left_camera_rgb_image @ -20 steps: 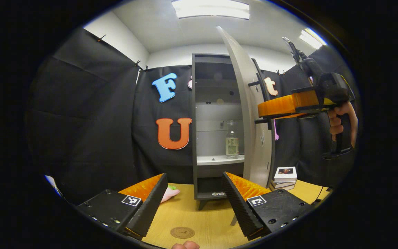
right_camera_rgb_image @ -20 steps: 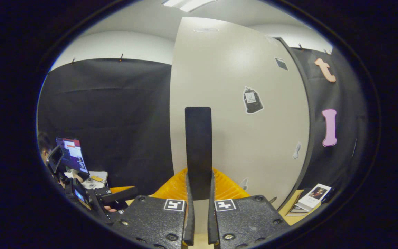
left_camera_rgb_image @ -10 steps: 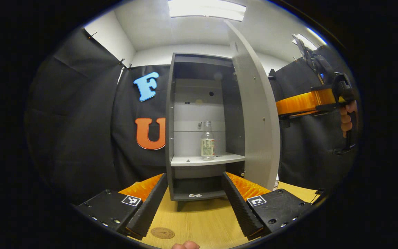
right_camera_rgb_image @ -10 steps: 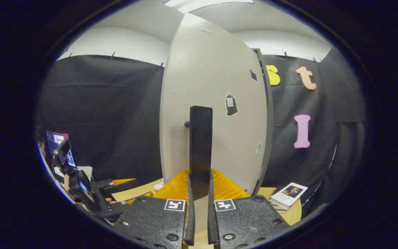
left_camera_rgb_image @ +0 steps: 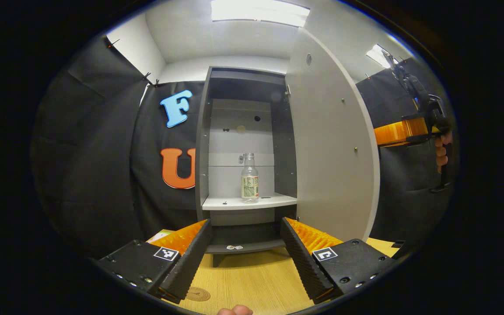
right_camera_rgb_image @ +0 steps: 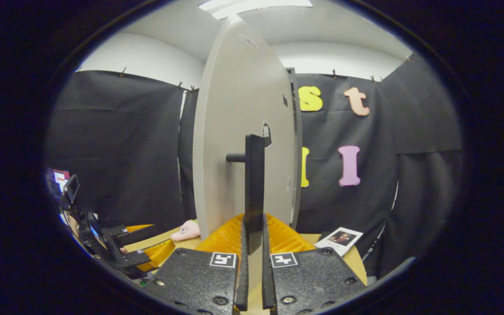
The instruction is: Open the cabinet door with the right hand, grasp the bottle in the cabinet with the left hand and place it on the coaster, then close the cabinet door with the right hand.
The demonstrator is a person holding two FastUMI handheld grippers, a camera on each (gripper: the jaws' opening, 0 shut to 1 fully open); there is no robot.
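Nearest in the left gripper view: left gripper [left_camera_rgb_image: 245, 258] spread wide, holding nothing, low over the wooden tabletop [left_camera_rgb_image: 252, 284]. Round coaster [left_camera_rgb_image: 197, 294] at 7 o'clock by its left finger. Beyond, cabinet [left_camera_rgb_image: 245, 153] standing open, clear plastic bottle [left_camera_rgb_image: 249, 178] upright on the middle shelf [left_camera_rgb_image: 248, 202], dead ahead at 12 o'clock. Cabinet door [left_camera_rgb_image: 328, 144] swung out at 2 o'clock. Right gripper [left_camera_rgb_image: 403, 132] at 3 o'clock past the door edge. In the right gripper view: right gripper [right_camera_rgb_image: 252, 262] closed narrow, both fingers pinching the black door handle [right_camera_rgb_image: 254, 183]; booklet [right_camera_rgb_image: 338, 239] at 4 o'clock, pink toy [right_camera_rgb_image: 185, 230] at 8 o'clock.
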